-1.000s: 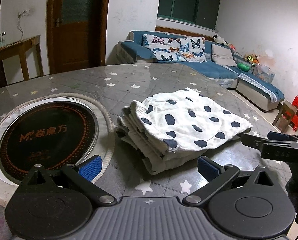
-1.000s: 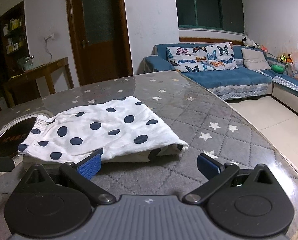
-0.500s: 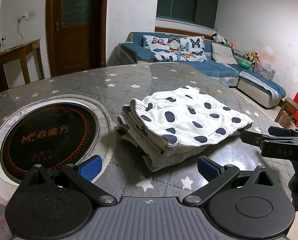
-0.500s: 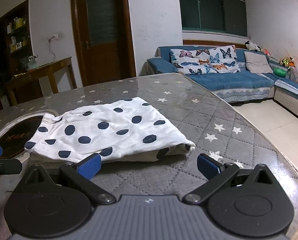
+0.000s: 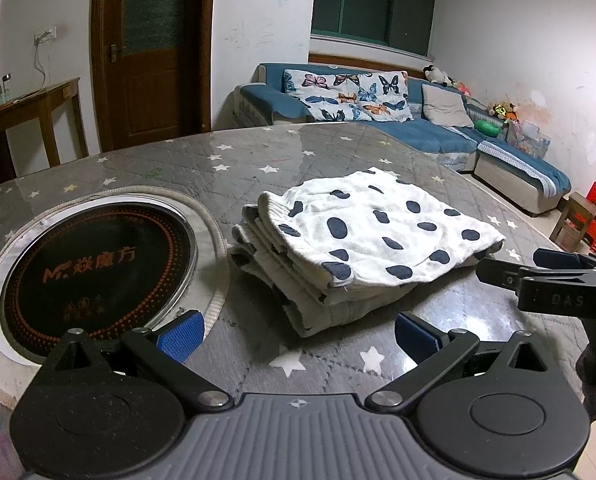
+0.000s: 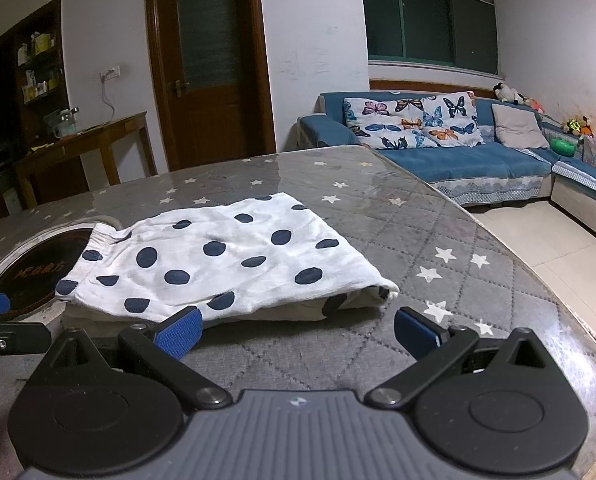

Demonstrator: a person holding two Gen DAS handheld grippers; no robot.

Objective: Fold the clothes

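A folded white garment with dark blue spots is seen lying flat on the grey, star-patterned bench, its layered edges stacked toward the left wrist view and its elastic waistband turned toward a round black hob set into the bench just beside it. The left claw is held low over the bench with its blue pads spread wide and nothing between them; the near corner of the garment lies just beyond the pads, apart from them. The right claw is likewise released, its pads parted and empty, with the long folded edge of the garment close ahead; whether the left-hand pad touches the cloth cannot be made out, as the pad overlaps it in that view. From the left wrist view the right claw is shown at the right, near the garment's far corner. A blue sofa with butterfly cushions and a brown door are visible behind.
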